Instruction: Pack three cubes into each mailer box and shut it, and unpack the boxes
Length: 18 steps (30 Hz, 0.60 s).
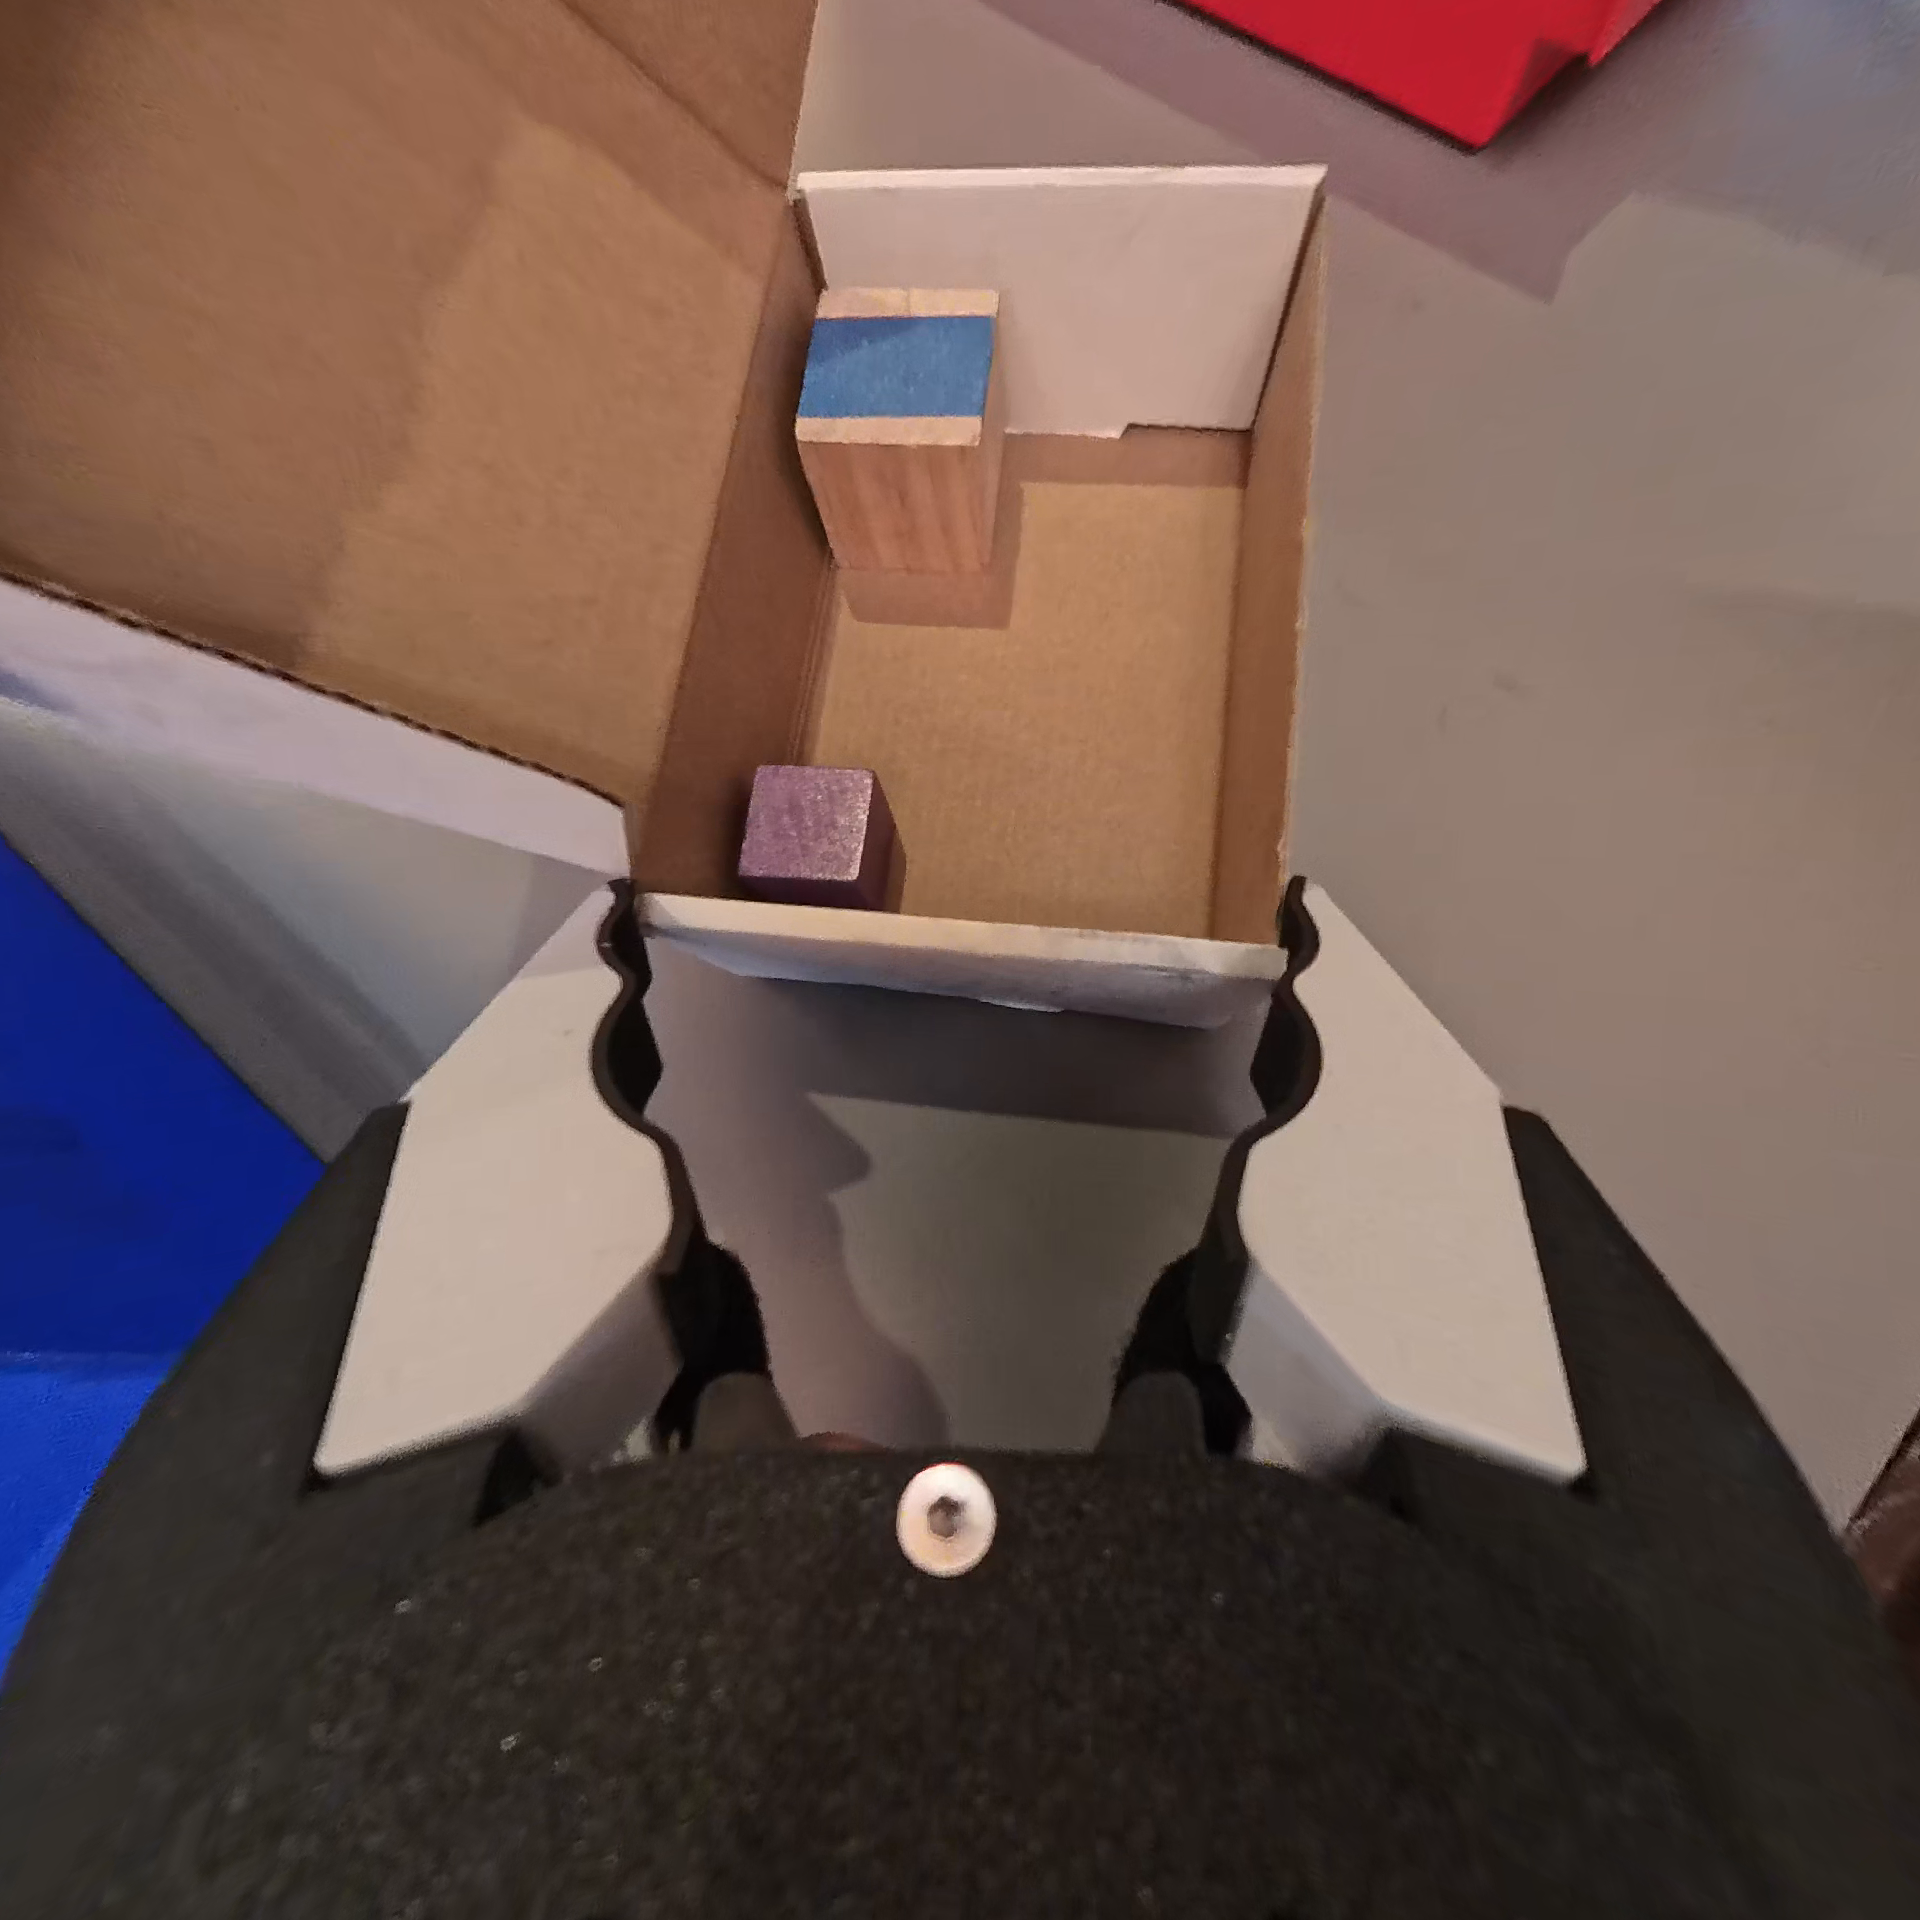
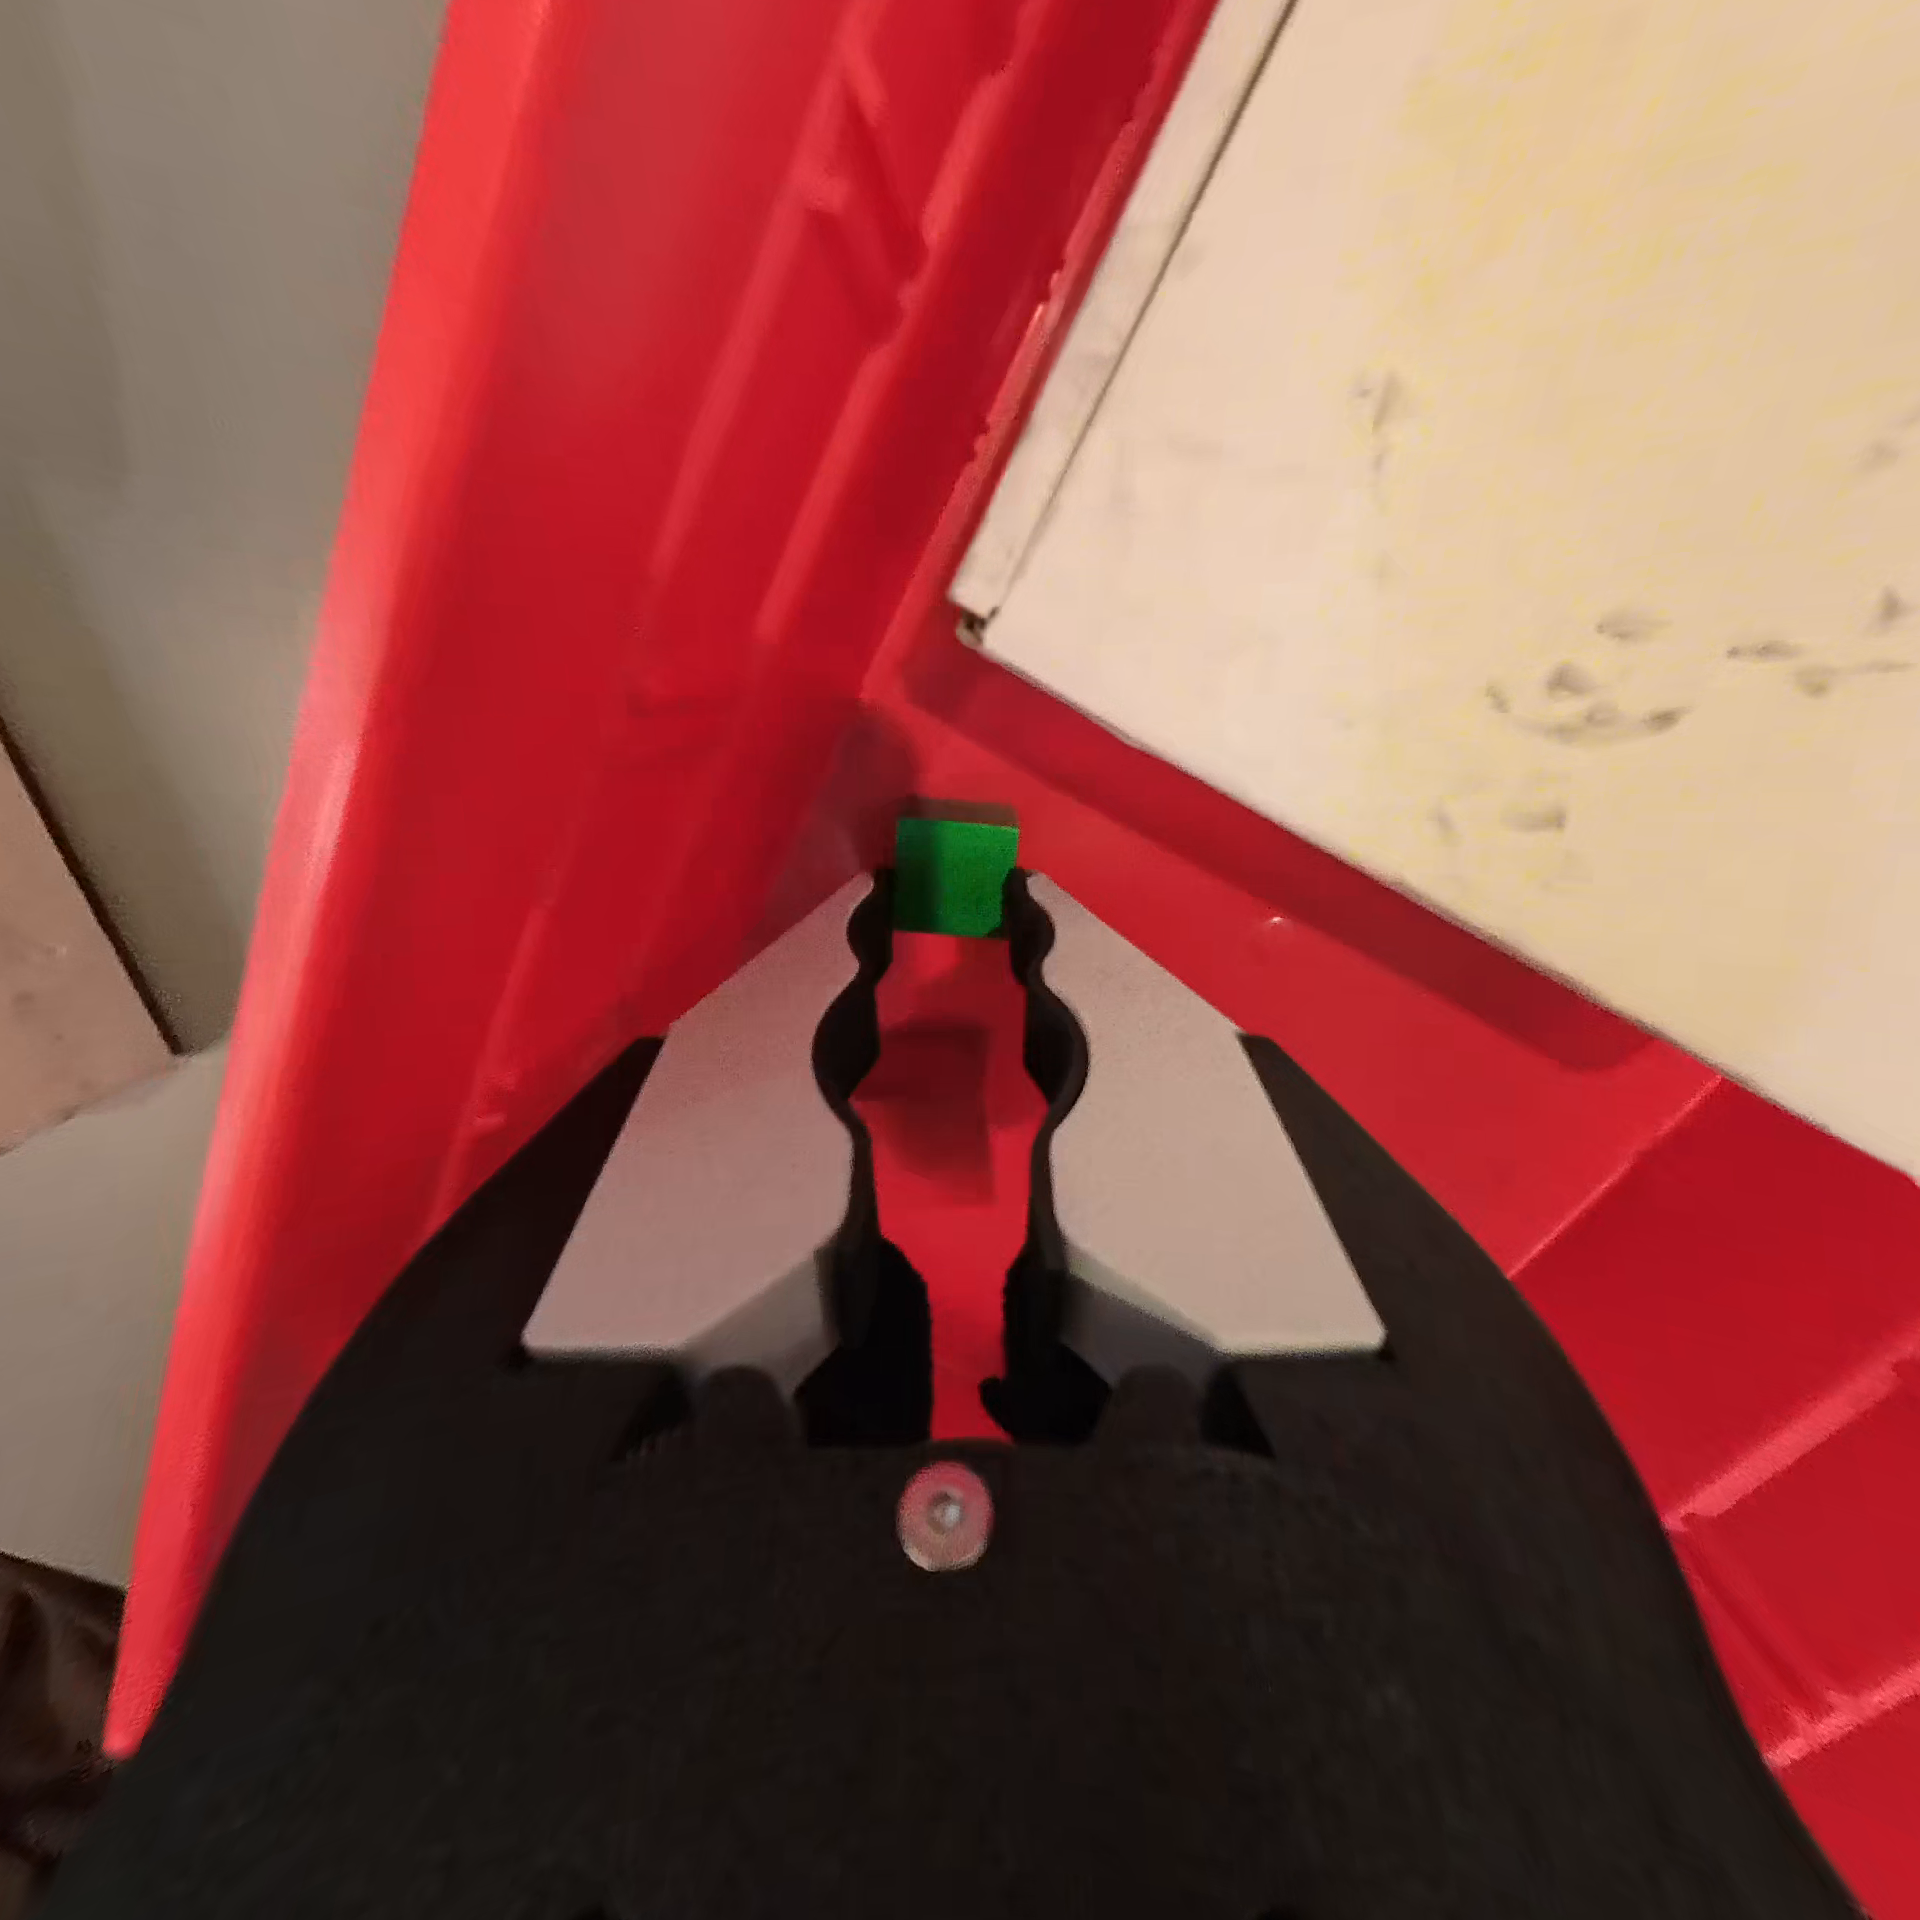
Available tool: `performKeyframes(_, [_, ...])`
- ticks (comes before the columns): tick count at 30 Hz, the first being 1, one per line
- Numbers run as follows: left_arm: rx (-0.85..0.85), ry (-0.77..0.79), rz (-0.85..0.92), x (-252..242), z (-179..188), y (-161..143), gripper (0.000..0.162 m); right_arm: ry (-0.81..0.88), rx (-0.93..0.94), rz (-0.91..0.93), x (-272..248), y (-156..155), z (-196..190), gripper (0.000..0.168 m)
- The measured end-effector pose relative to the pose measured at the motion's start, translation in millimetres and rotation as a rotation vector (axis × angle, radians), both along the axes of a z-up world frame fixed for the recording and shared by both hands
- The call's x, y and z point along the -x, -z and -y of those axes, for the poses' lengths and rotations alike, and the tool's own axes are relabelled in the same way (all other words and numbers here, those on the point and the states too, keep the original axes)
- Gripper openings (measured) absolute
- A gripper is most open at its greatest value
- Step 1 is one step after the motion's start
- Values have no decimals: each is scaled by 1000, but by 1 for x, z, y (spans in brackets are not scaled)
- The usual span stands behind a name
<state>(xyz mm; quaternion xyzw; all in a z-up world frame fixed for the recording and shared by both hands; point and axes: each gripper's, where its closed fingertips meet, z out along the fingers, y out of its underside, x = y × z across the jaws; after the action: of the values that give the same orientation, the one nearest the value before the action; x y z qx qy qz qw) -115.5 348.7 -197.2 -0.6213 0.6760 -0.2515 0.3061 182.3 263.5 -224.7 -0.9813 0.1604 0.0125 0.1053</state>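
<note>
In the left wrist view an open white mailer box point(image 1: 1273, 623) with a brown inside stands on the grey table, its lid point(image 1: 364, 364) raised at the left. Inside, a wooden cube with a blue top point(image 1: 899, 384) sits at the far left corner and a small purple cube point(image 1: 816, 836) at the near left corner. My left gripper point(image 1: 951, 925) is wide open, its fingertips level with the box's near wall, one at each corner. In the right wrist view my right gripper point(image 2: 951, 899) is shut on a small green cube point(image 2: 954, 873) in the corner of a red bin point(image 2: 623, 623).
A blue bin point(image 1: 104, 1143) lies at the left of the left wrist view and a red bin point(image 1: 1455, 52) at the top right. In the right wrist view a cream speckled floor point(image 2: 1507, 468) shows beyond the red bin's wall. Tip to tip, the grippers are about 30 centimetres apart.
</note>
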Motion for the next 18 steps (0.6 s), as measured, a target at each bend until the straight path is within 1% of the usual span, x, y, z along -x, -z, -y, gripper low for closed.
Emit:
performKeyframes(4, [4,16,1,0,0,0,117,10,8,12,-1,0,-2,22])
performKeyframes(5, [4,22,3,0,0,0,117,14,-9,15,-1,-1,-3,24])
performKeyframes(6, [6,27,6,1,0,0,117,25,-29,14,-2,-5,-3,35])
performKeyframes(7, [9,32,11,1,0,0,117,35,-50,8,-2,-11,-1,41])
performKeyframes(8, [12,38,16,1,0,0,117,52,-82,5,-2,-24,1,42])
performKeyframes(9, [13,46,22,1,1,0,117,75,-131,9,-3,-42,2,42])
performKeyframes(10, [12,57,29,1,1,-1,117,94,-201,20,-3,-67,2,42])
performKeyframes(11, [10,71,36,1,1,-1,117,91,-291,38,1,-97,-1,44])
performKeyframes(13, [19,96,50,1,1,-1,117,36,-530,91,26,-165,-15,46])
performKeyframes(14, [37,94,55,1,1,-1,117,18,-655,96,45,-194,-22,46])
performKeyframes(15, [48,90,57,1,0,-2,116,-1,-748,73,69,-213,-28,45])
performKeyframes(16, [44,89,56,1,0,-1,116,-34,-784,35,97,-217,-33,46])
performKeyframes(17, [32,89,56,1,0,-1,116,-68,-766,1,124,-209,-37,50])
performKeyframes(18, [17,88,53,1,0,-1,116,-102,-712,-20,146,-193,-42,57])
